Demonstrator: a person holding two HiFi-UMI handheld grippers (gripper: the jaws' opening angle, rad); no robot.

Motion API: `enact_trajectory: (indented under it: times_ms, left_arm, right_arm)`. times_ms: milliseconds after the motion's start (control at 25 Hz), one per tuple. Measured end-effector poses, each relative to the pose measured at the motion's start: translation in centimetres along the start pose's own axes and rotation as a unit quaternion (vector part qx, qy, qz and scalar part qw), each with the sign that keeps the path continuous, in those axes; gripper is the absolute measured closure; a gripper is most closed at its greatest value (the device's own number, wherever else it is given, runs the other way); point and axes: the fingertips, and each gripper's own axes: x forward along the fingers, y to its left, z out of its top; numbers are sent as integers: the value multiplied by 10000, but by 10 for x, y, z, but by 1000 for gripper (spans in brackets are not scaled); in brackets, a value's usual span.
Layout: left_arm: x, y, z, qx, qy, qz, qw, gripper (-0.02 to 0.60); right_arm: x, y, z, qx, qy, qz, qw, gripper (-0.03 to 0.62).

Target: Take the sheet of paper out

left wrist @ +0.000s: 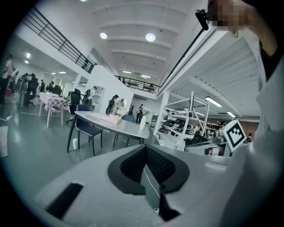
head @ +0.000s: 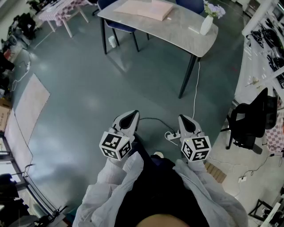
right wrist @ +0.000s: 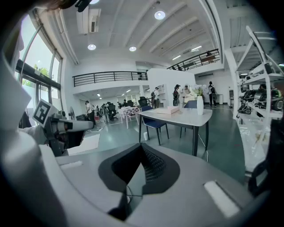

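A grey table (head: 177, 31) stands well ahead of me across the floor. On it lie a pale pink flat box (head: 144, 9) and a white vase (head: 206, 24) with flowers. No loose sheet of paper can be made out. My left gripper (head: 130, 116) and right gripper (head: 186, 119) are held close to my body, side by side and far from the table. Both are shut with nothing between the jaws. In the left gripper view the closed tips (left wrist: 145, 147) point toward the table (left wrist: 111, 124). In the right gripper view the tips (right wrist: 142, 146) also meet, with the table (right wrist: 177, 116) beyond.
A power strip (head: 173, 135) with a cable lies on the floor just ahead of the grippers. A black office chair (head: 248, 122) and white shelving (head: 262, 53) stand at the right. Blue chairs sit behind the table, a paper cup (head: 112, 41) by its leg, and pale boards (head: 29, 102) at the left.
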Motion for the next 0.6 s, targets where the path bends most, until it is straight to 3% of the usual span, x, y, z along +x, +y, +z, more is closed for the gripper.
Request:
enact_trajectory:
  times_ms: [240,600]
  left_arm:
    - [-33,-63,-7,-39,-109,18,9999,581]
    - [-49,-98,-26,55,-27,183,9998,580]
  right_arm:
    - [-68,8,-19,19,-10,150,9999,583]
    - [-104,3,-7,220,-407,86,9989,582]
